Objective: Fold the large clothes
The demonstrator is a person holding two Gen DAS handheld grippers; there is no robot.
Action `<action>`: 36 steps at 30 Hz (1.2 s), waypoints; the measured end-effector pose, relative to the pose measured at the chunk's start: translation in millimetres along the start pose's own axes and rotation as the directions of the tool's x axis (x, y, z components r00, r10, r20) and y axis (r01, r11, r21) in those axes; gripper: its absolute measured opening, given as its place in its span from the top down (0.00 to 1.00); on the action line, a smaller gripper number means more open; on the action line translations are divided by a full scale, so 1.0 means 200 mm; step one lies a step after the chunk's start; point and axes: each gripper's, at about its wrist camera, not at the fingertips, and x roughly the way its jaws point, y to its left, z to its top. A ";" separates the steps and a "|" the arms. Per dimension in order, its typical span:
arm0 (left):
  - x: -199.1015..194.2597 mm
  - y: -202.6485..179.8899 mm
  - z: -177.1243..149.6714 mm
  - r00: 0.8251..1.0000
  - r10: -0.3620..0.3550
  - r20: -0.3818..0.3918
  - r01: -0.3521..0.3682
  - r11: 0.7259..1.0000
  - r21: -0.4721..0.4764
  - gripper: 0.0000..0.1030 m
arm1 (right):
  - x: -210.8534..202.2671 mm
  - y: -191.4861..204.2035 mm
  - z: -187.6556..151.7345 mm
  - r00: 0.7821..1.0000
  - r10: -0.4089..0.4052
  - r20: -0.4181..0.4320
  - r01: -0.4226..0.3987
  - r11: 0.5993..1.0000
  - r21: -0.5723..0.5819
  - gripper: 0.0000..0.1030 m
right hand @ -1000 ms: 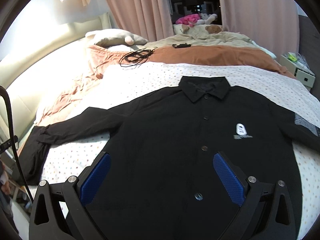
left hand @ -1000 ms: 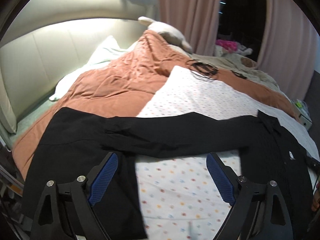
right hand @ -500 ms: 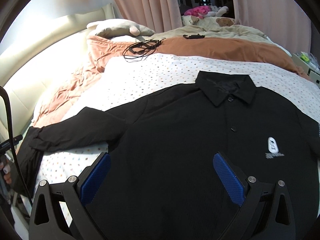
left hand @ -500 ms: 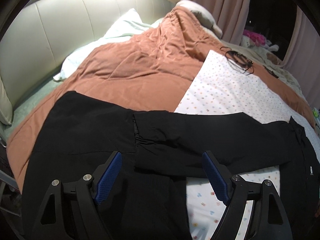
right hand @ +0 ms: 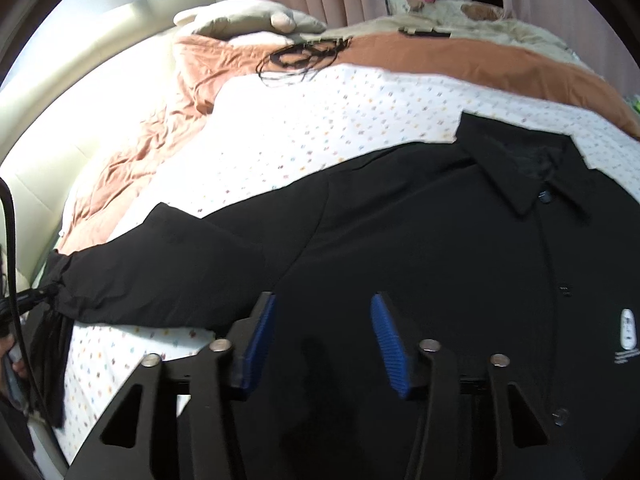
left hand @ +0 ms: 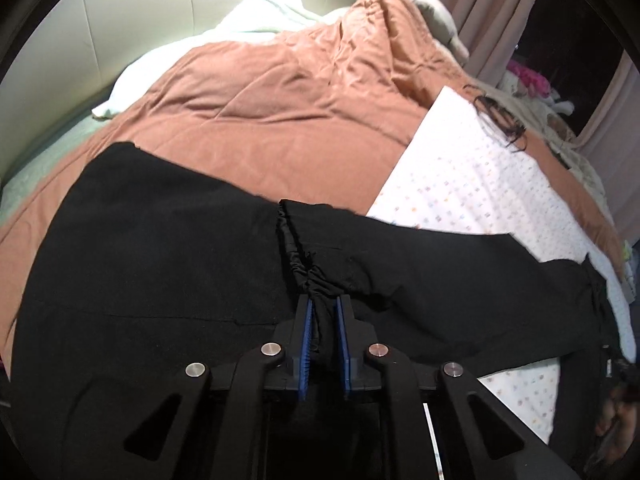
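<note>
Fingers of the left gripper are pressed together on the gathered cuff of the black shirt, pinching this bunched cloth near the bed's near edge. The right gripper hovers low over the shirt body with its fingers spread and nothing between them. The shirt lies flat and buttoned, front up, on the dotted white sheet, its sleeve stretched out toward the bed's left side, where another black garment lies under the cuff. I judge the folding is only starting: the sleeve is gripped but no fold is made yet. A small white logo with tiny writing sits on the chest; it is too small to read. Farther away lie an orange blanket and tangled black cables.
</note>
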 end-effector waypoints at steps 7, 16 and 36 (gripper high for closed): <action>-0.26 -0.19 0.08 0.992 -0.070 0.108 0.062 0.995 0.076 0.93 | 0.24 0.03 -0.05 0.995 0.005 -0.100 -0.002 1.000 0.021 0.66; -0.63 -0.54 0.23 0.957 -0.166 0.238 0.122 0.974 0.189 0.94 | -0.05 -0.06 -0.09 0.996 0.040 -0.075 -0.036 0.998 0.047 0.67; -1.16 -1.65 0.24 0.860 -0.426 0.280 0.255 0.835 0.487 0.95 | -0.91 -0.56 -0.34 0.993 -0.041 0.115 0.019 0.982 0.186 0.55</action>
